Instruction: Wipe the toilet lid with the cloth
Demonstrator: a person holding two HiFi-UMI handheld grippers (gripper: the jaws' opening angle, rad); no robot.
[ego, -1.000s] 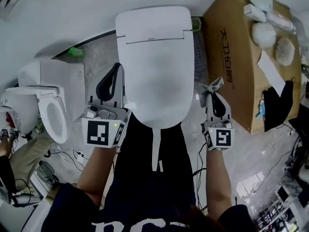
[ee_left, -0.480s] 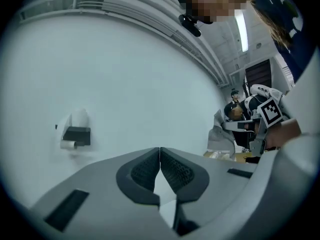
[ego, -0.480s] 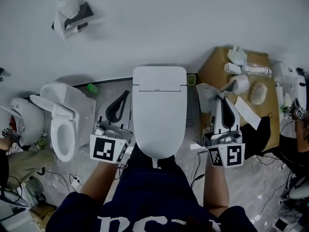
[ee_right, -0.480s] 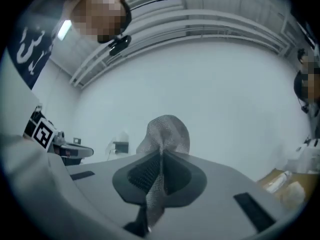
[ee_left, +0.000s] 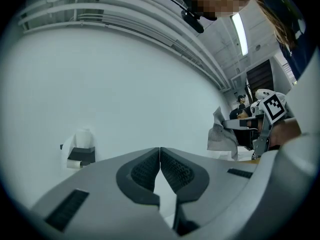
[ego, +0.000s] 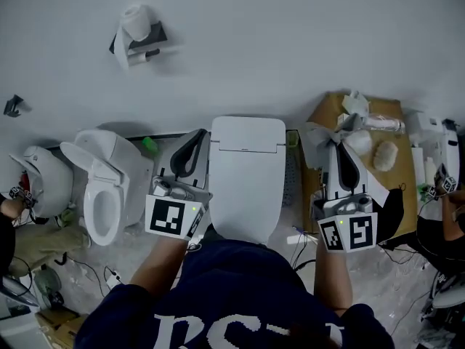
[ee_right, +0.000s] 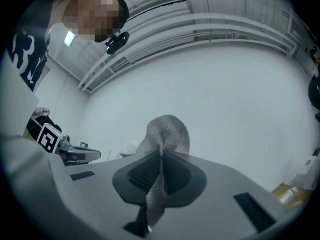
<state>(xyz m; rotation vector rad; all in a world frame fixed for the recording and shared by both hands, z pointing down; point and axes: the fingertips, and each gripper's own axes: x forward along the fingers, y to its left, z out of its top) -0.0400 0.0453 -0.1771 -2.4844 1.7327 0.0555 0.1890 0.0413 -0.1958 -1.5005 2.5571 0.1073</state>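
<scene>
As I read across the head view from the left, a second toilet (ego: 102,195) stands with its lid up, and a paper roll holder (ego: 134,33) hangs on the wall above it. My left tongs (ee_left: 160,153) come next, raised just beside the left edge of the closed toilet lid (ego: 247,169). Their own view shows the ribbed pads pressed together at the tips with nothing between them, pointing at the bare wall. The lid lies flat and white in the middle, between my two arms, and neither tool touches it. On its far side my right tongs (ee_right: 161,159) are clamped on the cloth (ee_right: 165,134), a grey mesh rag that bulges up above the pads and trails down below them. From the head view the cloth is in the air to the right of the toilet, in front of the near corner of a cardboard box (ego: 327,115) that carries a few pale items. It is apart from the lid.
</scene>
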